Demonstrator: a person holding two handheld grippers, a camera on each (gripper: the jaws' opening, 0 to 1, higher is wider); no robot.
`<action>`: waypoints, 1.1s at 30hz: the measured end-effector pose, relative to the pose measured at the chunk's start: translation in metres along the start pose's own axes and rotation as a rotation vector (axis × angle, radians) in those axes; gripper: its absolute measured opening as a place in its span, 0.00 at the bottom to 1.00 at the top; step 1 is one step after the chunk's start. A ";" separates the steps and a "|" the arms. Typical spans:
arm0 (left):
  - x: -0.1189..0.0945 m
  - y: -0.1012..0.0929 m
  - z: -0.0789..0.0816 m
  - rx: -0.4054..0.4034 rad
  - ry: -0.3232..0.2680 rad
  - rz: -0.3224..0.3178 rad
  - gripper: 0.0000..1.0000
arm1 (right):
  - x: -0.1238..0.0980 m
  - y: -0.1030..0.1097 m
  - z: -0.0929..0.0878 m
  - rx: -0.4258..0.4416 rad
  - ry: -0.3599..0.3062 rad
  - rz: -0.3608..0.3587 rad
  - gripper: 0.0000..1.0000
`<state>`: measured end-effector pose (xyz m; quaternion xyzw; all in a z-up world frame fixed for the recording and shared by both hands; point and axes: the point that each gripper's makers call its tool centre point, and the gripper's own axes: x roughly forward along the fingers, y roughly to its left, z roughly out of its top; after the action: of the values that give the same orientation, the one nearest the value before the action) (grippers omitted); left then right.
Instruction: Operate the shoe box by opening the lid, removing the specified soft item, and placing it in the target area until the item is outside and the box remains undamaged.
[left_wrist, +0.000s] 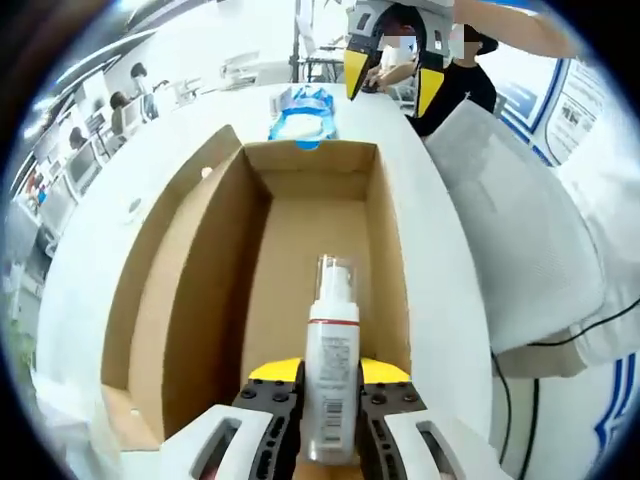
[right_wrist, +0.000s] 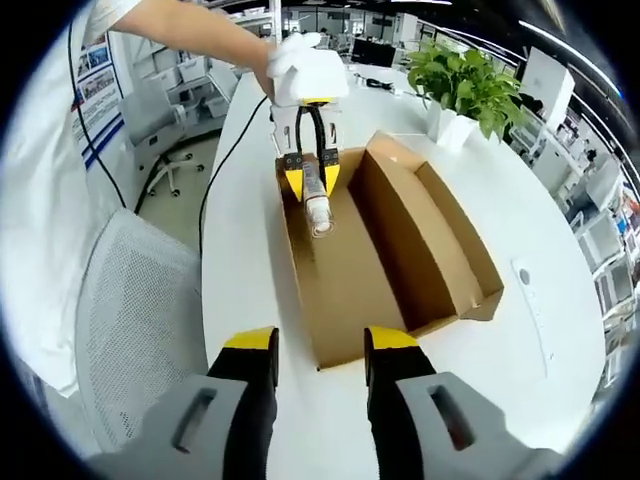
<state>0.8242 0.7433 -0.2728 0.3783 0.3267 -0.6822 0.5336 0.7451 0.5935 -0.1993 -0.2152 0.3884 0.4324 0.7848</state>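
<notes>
left gripper was clenched on my pump bottle over the open shoe box; right gripper was released. bottle judged light, stiff, slippery; mid-body hold sound.

Bright overhead light, fisheye-warped edges, slight blur

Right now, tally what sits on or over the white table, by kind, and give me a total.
Open brown cardboard shoe boxes: 1
White pump bottles with red band, held in the left claw: 1
Blue-and-white packets: 1
Green potted plants in white pot: 1
Yellow-tipped claws, counting the right claw: 2
Total: 6
</notes>
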 end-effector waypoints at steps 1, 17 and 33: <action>-0.004 0.000 0.003 -0.001 -0.009 0.008 0.19 | -0.003 0.000 0.001 0.011 -0.015 -0.004 0.32; -0.055 -0.010 0.036 -0.058 -0.097 0.128 0.19 | -0.051 -0.003 0.019 0.113 -0.223 -0.072 0.39; -0.098 -0.046 0.153 -0.116 -0.309 0.242 0.19 | -0.122 -0.006 0.026 0.070 -0.357 -0.120 0.39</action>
<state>0.7676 0.6704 -0.1090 0.2742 0.2318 -0.6432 0.6763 0.7213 0.5455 -0.0863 -0.1305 0.2444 0.4024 0.8725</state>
